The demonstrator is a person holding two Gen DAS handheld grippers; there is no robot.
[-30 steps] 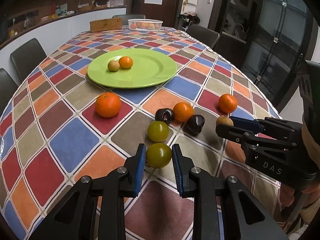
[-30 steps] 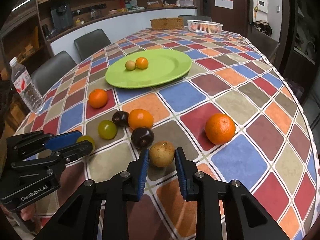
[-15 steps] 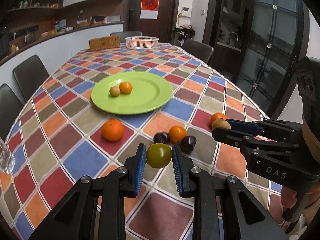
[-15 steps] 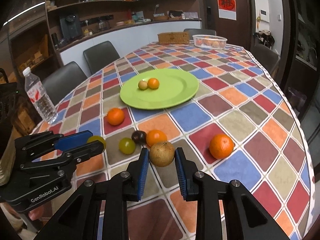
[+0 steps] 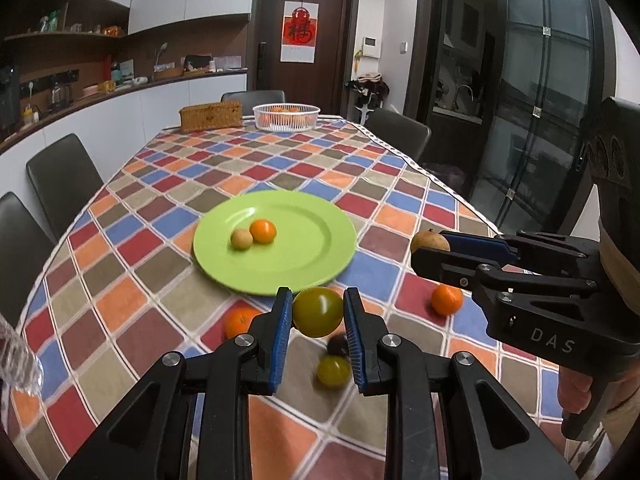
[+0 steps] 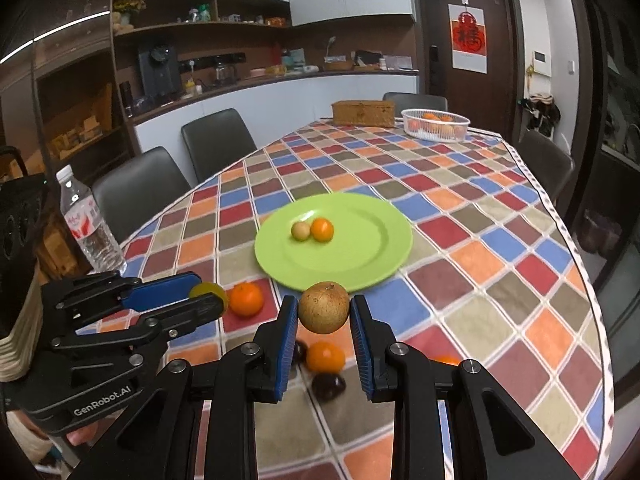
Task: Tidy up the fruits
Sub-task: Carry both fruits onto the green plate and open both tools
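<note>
The left tool pinches a green fruit; the right tool pinches a brown fruit. The green plate holds a small orange touching a tan fruit.

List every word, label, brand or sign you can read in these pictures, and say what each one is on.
"DAS": on the body of the right gripper.
"GenRobot.AI": on the body of the left gripper.
A large Chinese character on the red door poster: too blurred to read.
Red print on the water bottle label: too small to read.
</note>
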